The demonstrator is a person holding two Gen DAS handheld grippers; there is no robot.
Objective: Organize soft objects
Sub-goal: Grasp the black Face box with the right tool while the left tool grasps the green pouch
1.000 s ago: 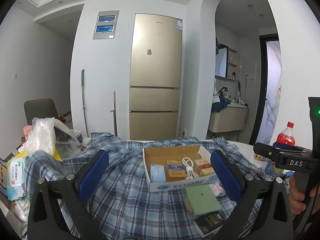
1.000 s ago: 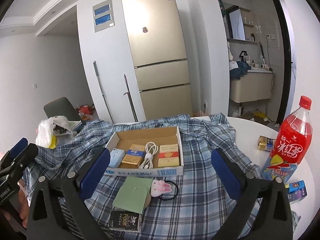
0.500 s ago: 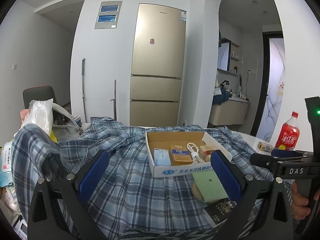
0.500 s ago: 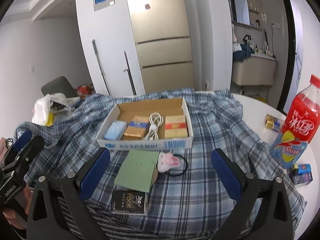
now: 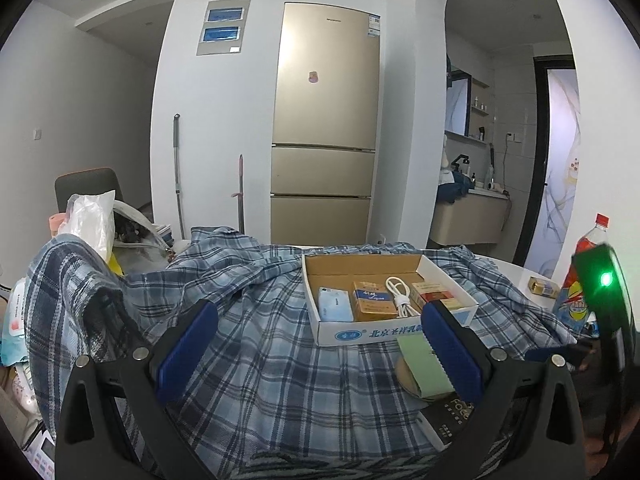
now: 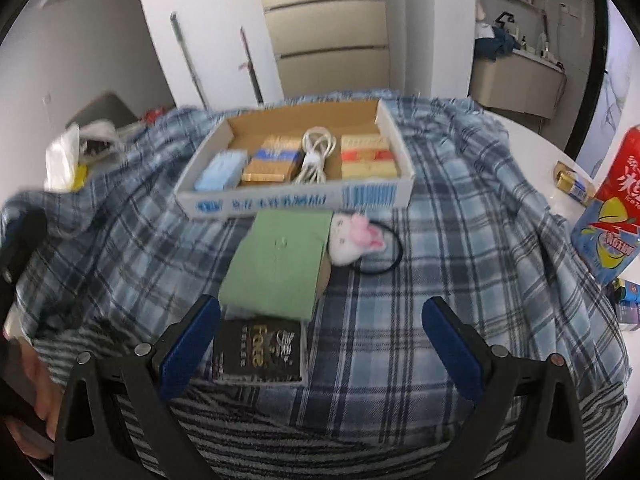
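**Both tools close in on the plaid shirt**

Over the last second the right hand-held gripper (image 6: 320,344) has dipped toward the plaid shirt (image 6: 460,240) spread over the worktop (image 6: 532,148); its view has tilted down and blurred. The left hand-held gripper (image 5: 316,348) has swung left, where a raised fold of shirt now shows. Both have fingers apart, holding nothing. The cardboard box (image 6: 296,200), green pouch (image 6: 280,272) and bunny hair tie (image 6: 354,240) lie on the fabric, so they likely need clearing first.
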